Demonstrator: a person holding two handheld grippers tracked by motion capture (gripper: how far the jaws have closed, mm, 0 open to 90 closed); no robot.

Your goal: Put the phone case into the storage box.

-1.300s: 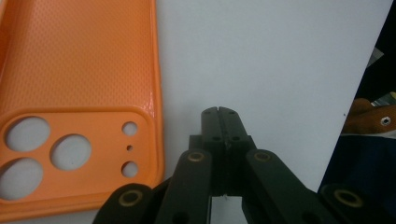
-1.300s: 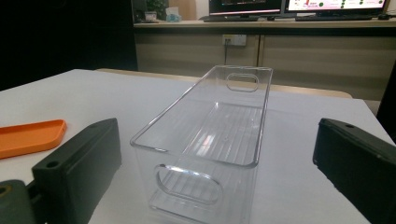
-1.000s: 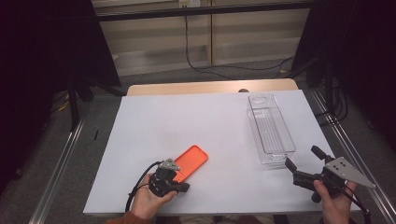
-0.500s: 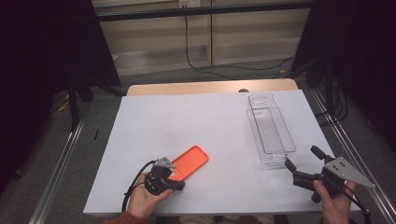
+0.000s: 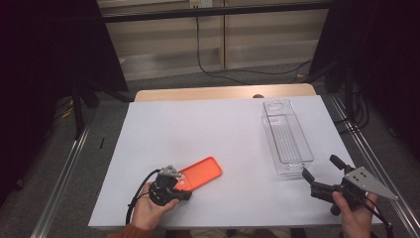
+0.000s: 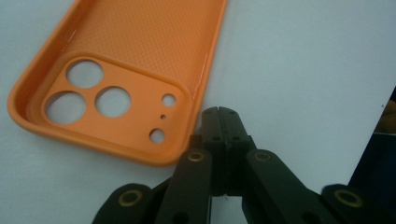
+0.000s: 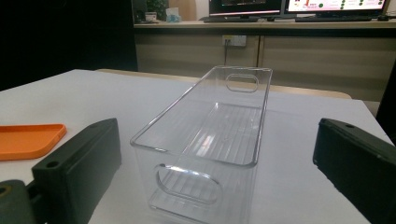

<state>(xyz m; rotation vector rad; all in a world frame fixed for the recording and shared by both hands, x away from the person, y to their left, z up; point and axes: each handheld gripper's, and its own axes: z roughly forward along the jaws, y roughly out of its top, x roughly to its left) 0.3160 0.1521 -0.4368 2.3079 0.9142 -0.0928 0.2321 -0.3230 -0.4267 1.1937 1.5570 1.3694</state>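
Near the front-left of the desk [image 5: 218,124] lies an orange phone case [image 5: 200,174], inside up, camera cut-outs toward the person. Left gripper [image 6: 220,114] sits just beside its lower right corner, fingers together, nothing between them, tips resting at or just off the case's rim; can't tell if they actually touch.

Risks, as I judge them: w/ fingers pressed together there's no way to grip the rim, so any push fwd would only slide or spin the case on the smooth desk. Case is thin and flexible-looking, so a pinch on one wall could fold it or let it pop out. Low rim also means a finger may ride over the edge instead of under.

Right gripper [image 5: 321,174] hovers at front-right, near the clear bin's [image 5: 287,136] near end, fingers wide apart, holding nothing, not touching the bin. Bin is empty, well apart from the case; a careless swing could knock it.
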